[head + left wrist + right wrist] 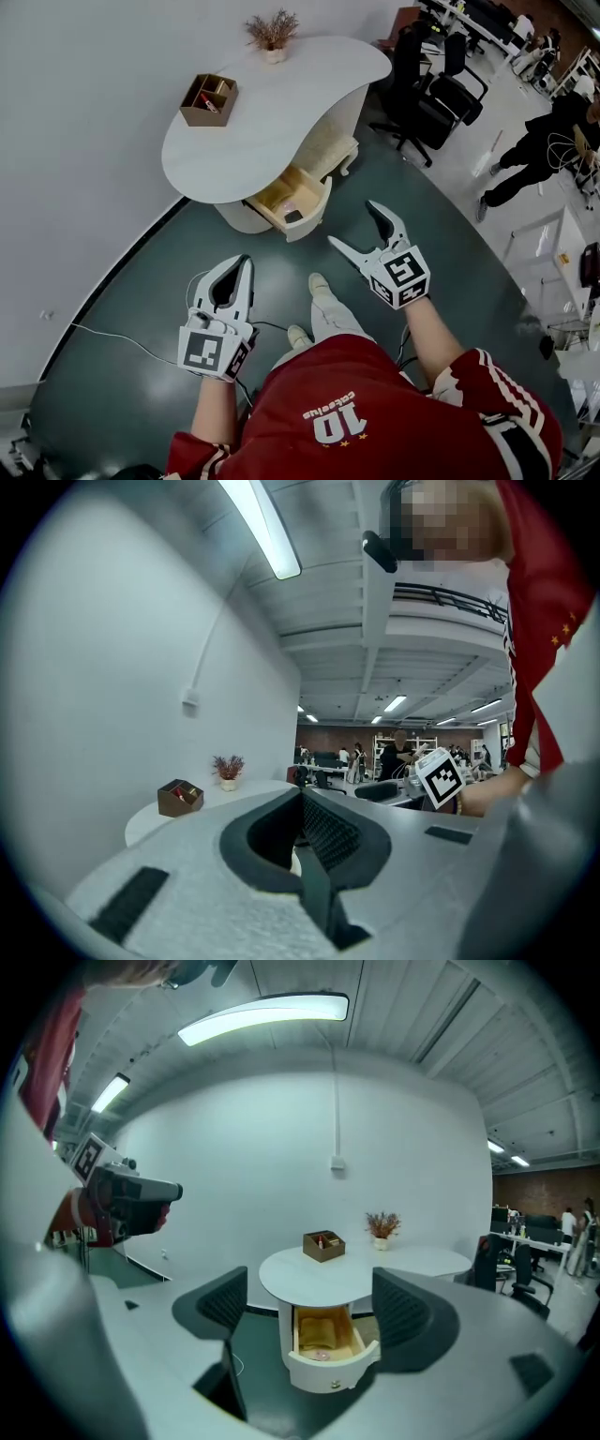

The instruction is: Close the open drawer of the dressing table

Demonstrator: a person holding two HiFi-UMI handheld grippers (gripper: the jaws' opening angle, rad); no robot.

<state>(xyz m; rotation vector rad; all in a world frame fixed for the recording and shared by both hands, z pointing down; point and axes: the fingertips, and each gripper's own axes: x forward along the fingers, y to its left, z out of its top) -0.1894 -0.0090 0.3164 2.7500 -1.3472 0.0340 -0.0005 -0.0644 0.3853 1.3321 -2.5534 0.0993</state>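
The white dressing table stands against the curved wall. Its single drawer is pulled out toward me, with light wood inside. In the right gripper view the drawer sits straight ahead, some distance beyond the jaws, with a small round thing and a folded cloth in it. My right gripper is open with nothing between its fingers, and it hangs short of the drawer front. My left gripper is lower left of the drawer, its fingertips together and holding nothing. Seen from its own camera, the left gripper has its pads meeting.
On the tabletop stand a brown wooden box and a small dried plant. Black office chairs are to the table's right, and a person stands farther off. A thin cable runs over the dark floor.
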